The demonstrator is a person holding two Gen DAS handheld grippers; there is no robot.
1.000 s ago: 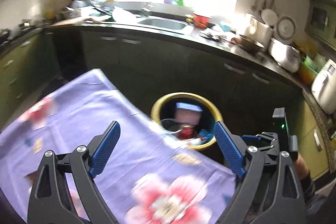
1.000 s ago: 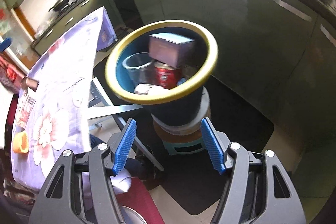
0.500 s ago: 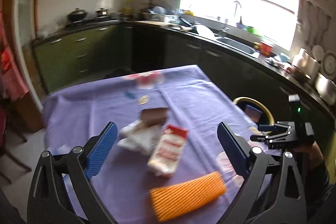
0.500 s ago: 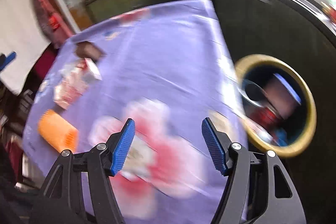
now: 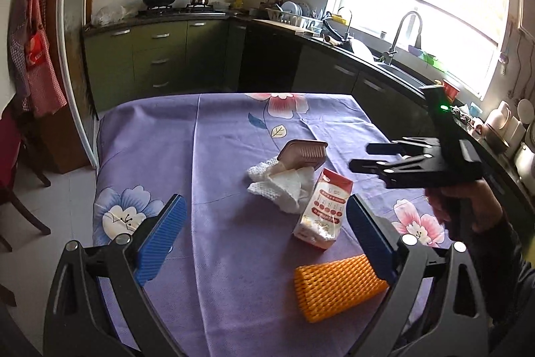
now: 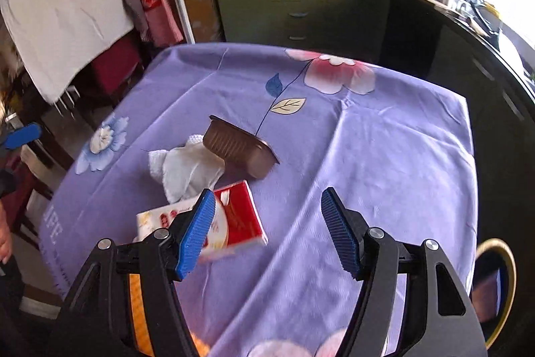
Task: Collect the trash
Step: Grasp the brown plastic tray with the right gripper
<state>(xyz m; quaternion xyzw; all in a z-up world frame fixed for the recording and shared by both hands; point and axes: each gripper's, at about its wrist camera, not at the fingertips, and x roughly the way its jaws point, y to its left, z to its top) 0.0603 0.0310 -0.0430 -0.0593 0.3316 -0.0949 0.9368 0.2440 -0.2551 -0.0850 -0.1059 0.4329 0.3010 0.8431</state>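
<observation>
Nearest the cameras, the left gripper (image 5: 264, 230) and the right gripper (image 6: 267, 223) both hang over the purple flowered tablecloth (image 5: 217, 136) with jaws apart and nothing between them. Taking the red-and-white carton (image 5: 321, 209) as landmark, the orange foam net (image 5: 337, 283) lies just nearer than it, the crumpled white tissue (image 5: 284, 186) touches its far side, and the brown plastic tray (image 5: 302, 153) rests tilted on that tissue. The yellow-rimmed bin (image 6: 495, 286) stands off the table's edge, well apart from the carton.

Black hand-held gripper (image 5: 262, 238), ribbed blue pads (image 5: 160, 240), silver screws, seemingly dark sleeve (image 5: 511, 276).
</observation>
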